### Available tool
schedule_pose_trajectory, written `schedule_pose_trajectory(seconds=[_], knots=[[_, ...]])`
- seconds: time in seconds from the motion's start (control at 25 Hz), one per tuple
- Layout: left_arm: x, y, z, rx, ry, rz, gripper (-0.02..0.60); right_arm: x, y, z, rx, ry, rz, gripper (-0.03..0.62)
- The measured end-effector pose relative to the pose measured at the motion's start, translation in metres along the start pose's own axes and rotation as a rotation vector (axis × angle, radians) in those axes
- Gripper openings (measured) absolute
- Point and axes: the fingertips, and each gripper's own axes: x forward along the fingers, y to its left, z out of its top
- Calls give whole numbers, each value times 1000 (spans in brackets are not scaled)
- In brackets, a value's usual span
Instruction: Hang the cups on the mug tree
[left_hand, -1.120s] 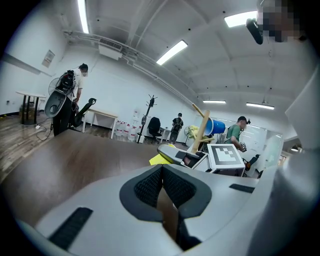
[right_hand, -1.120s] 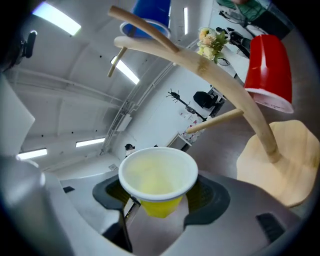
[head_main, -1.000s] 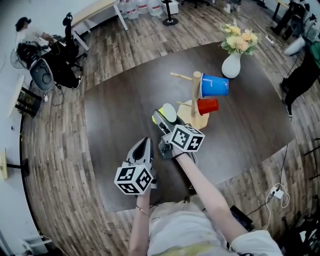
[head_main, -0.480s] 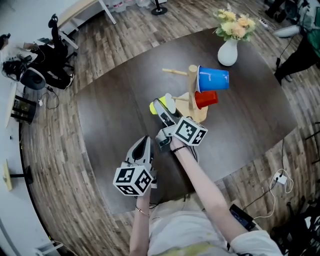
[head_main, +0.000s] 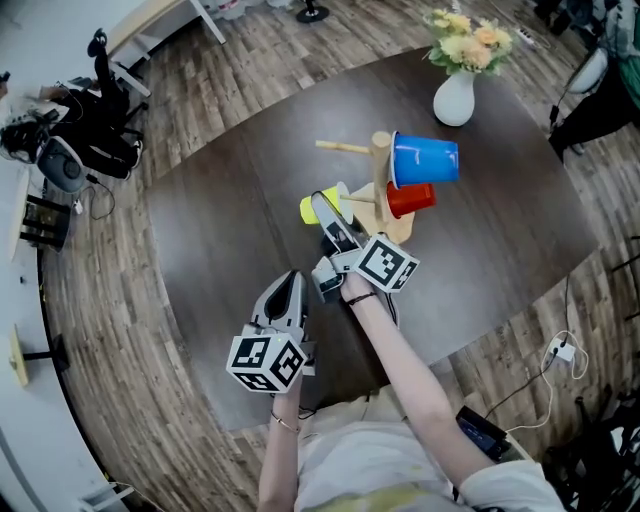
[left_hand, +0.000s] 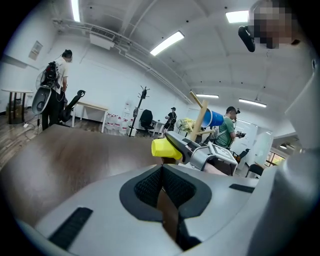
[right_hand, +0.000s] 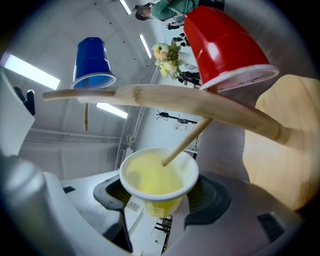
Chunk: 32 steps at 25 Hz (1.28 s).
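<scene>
My right gripper (head_main: 325, 207) is shut on a yellow cup (right_hand: 157, 182), held on its side with its open mouth toward the wooden mug tree (head_main: 380, 170). In the right gripper view the tip of a low peg (right_hand: 187, 140) sits inside the cup's mouth. A blue cup (head_main: 425, 161) hangs on an upper peg and a red cup (head_main: 411, 198) on a lower one. Another bare peg (head_main: 340, 148) points left. My left gripper (head_main: 283, 300) hovers near the table's front, jaws together and empty; in its own view the yellow cup (left_hand: 165, 149) shows ahead.
The dark table (head_main: 230, 230) carries a white vase of flowers (head_main: 455, 95) at the far right. Wooden floor surrounds it, with a cable and plug (head_main: 558, 350) at the right. A person sits by equipment (head_main: 60, 150) at the far left.
My right gripper has carried the yellow cup forward to the mug tree, so the cup's mouth now meets a low peg. The left gripper has stayed put.
</scene>
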Motion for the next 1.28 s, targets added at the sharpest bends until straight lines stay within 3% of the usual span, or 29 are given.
schedule_pose_trajectory(seconds=[0.24, 0.68, 0.92, 1.28], knots=[[12, -13, -9, 15, 39, -15, 23, 0, 9, 16, 1, -38, 107, 299], [14, -18, -4, 48, 37, 19, 23, -15, -5, 27, 58, -55, 92, 299], [14, -20, -4, 47, 37, 34, 23, -26, -17, 35, 169, -93, 83, 301], [16, -21, -2, 46, 37, 55, 23, -26, -20, 39, 190, -98, 91, 301]])
